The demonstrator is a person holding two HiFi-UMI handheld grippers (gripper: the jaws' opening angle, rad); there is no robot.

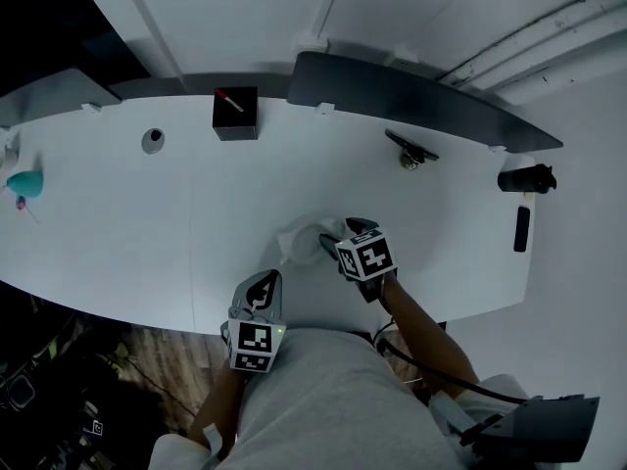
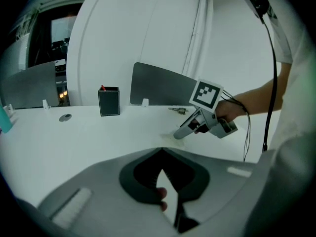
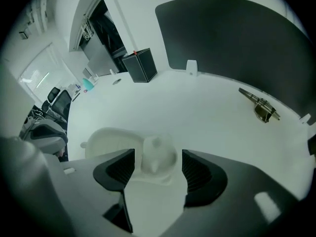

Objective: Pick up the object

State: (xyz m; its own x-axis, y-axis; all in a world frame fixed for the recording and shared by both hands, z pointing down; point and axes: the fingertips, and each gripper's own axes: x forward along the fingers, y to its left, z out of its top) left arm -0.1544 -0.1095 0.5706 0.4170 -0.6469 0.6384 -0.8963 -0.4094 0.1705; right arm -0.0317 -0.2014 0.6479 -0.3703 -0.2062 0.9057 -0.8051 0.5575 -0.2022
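Observation:
A white moulded object (image 1: 302, 235) lies on the white table (image 1: 147, 223), hard to tell from it by colour. In the right gripper view it shows a rounded knob and a flat oval part (image 3: 111, 141). My right gripper (image 3: 158, 154) is open, and the knob sits between its dark pads (image 3: 197, 172) with a gap on the right side. The head view has the right gripper (image 1: 338, 235) just right of the object. My left gripper (image 1: 266, 282) hangs at the table's front edge, its jaws closed with nothing in them (image 2: 160, 152).
At the back stand a black box (image 1: 235, 114) with a red-tipped stick on it and a dark curved panel (image 1: 411, 96). A metal tool (image 1: 411, 153), a black cylinder (image 1: 526, 178) and a black bar (image 1: 522, 228) lie to the right. A teal thing (image 1: 24, 182) is at far left.

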